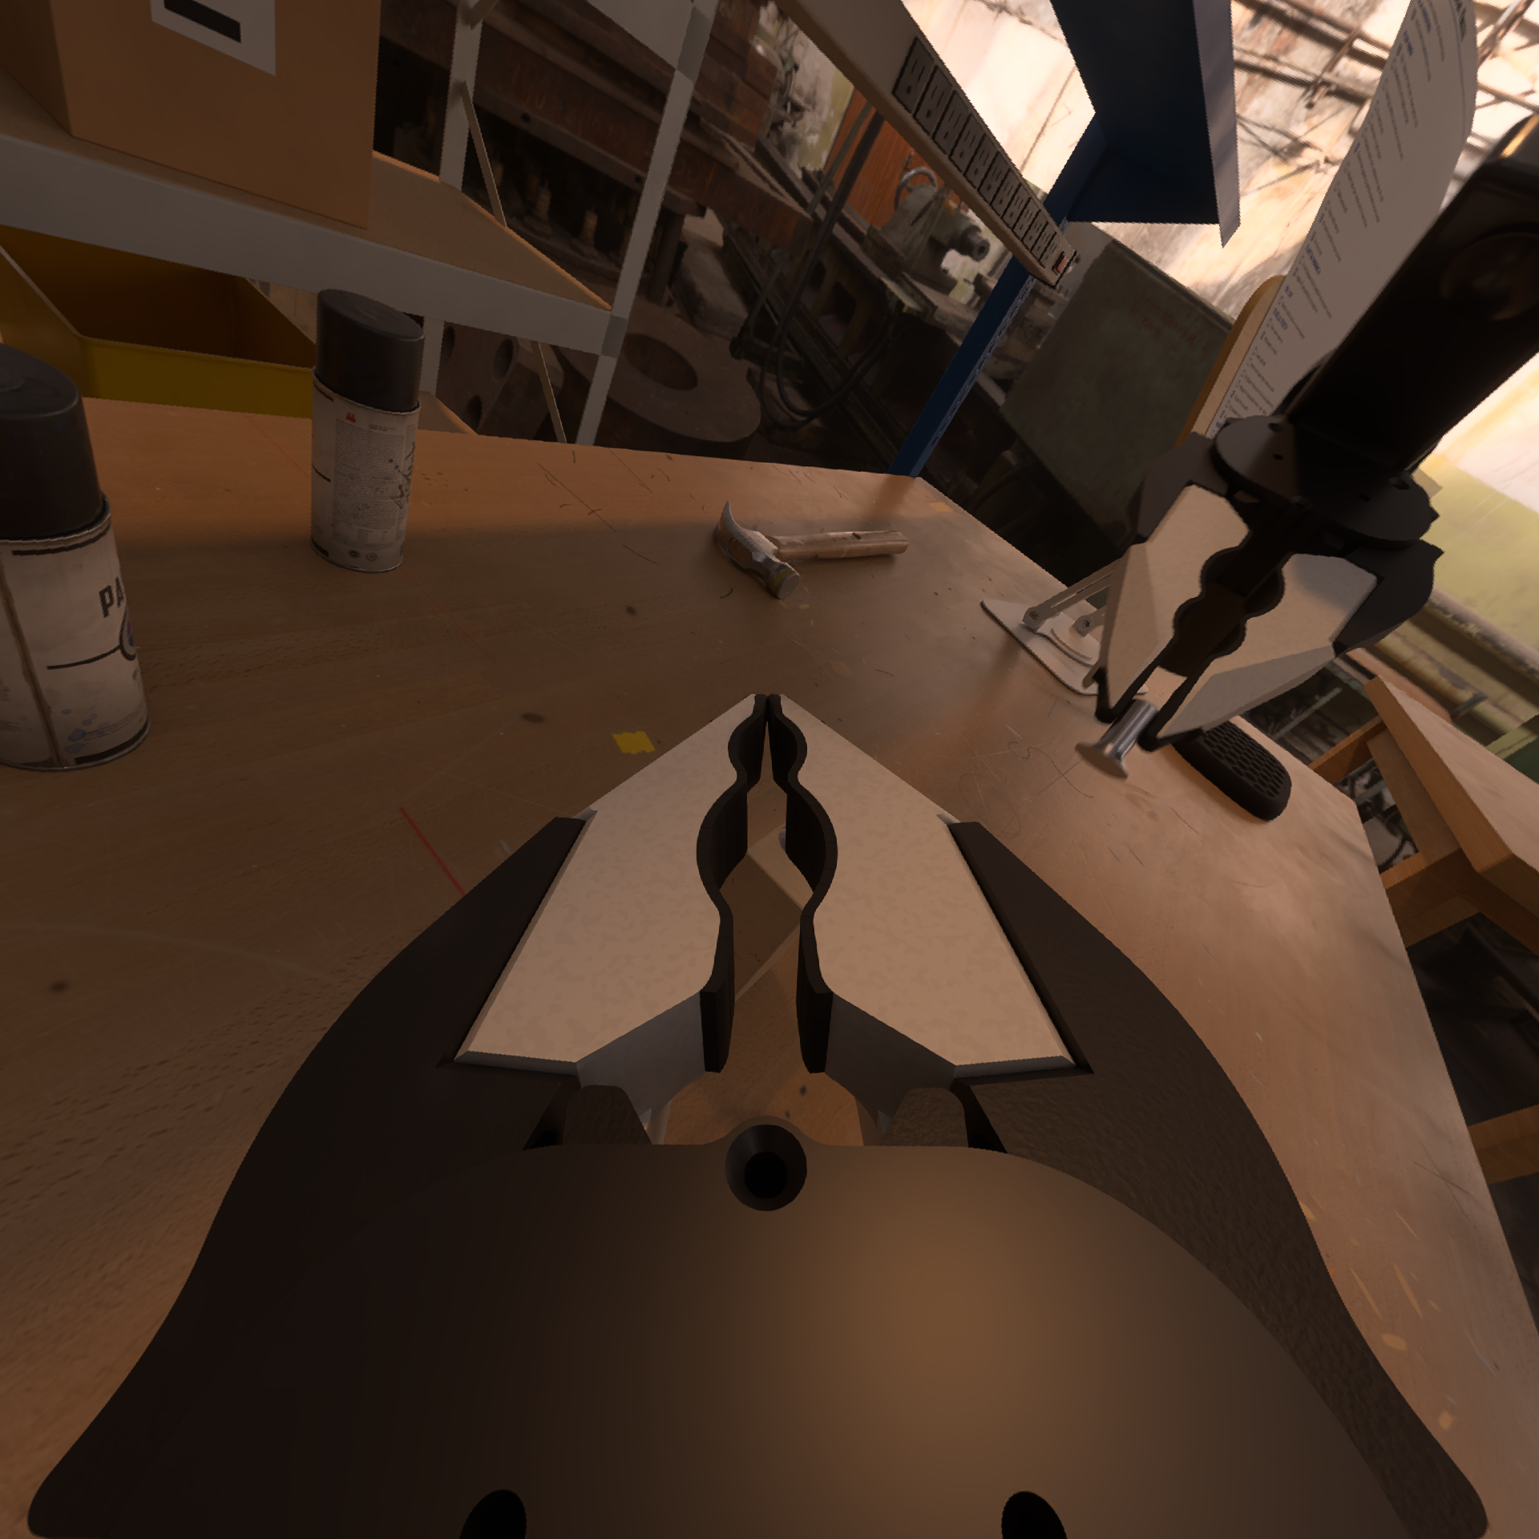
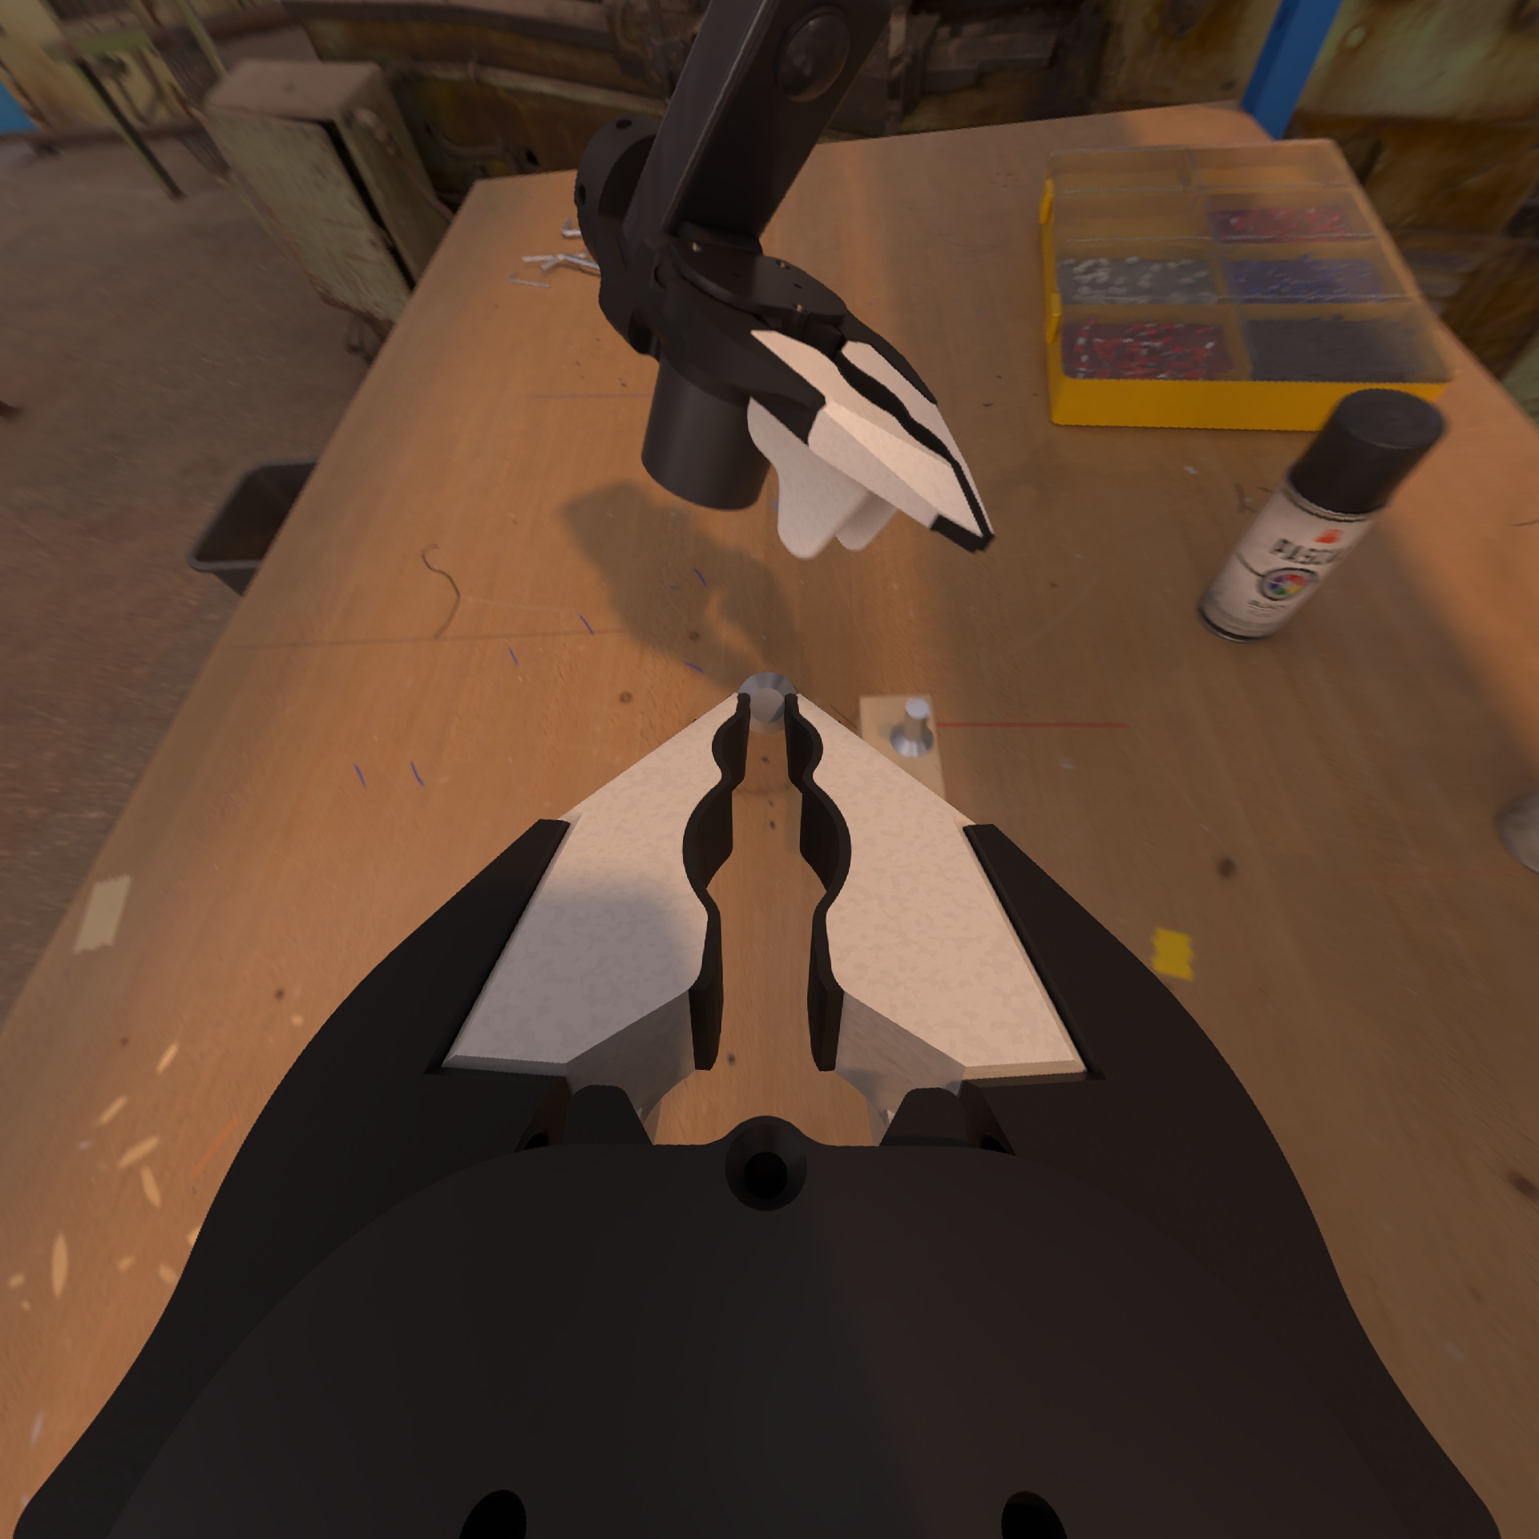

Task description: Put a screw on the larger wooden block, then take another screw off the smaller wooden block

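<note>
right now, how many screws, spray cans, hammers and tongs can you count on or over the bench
screw: 2
spray can: 2
hammer: 1
tongs: 2
total: 7

left gripper [image 1: 767, 704] hovers with fingertips pressed together; right gripper [image 2: 767, 708] angles down, fingertips slightly parted.
</note>
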Motion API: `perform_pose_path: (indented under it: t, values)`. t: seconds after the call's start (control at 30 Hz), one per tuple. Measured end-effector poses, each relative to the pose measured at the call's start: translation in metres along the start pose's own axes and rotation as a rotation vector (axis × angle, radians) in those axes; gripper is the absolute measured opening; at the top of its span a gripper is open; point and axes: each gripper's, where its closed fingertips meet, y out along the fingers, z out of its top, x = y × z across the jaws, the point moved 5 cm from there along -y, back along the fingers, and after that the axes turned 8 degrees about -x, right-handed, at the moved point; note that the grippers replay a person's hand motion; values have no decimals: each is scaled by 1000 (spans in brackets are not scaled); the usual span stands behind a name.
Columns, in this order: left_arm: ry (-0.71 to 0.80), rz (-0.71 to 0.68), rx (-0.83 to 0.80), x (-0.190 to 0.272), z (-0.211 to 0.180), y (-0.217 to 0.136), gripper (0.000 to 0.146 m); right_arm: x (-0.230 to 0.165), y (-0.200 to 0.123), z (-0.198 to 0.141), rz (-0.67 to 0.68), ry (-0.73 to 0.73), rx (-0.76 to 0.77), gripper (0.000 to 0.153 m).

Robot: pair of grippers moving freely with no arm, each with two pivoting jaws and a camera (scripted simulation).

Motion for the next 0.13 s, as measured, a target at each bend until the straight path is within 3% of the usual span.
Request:
perform_pose_path:
  t: [0.13]
  values:
    - [7, -7, -1, 2, 1, 1, 0, 13, 36, 1, 25, 77, -80, 8]
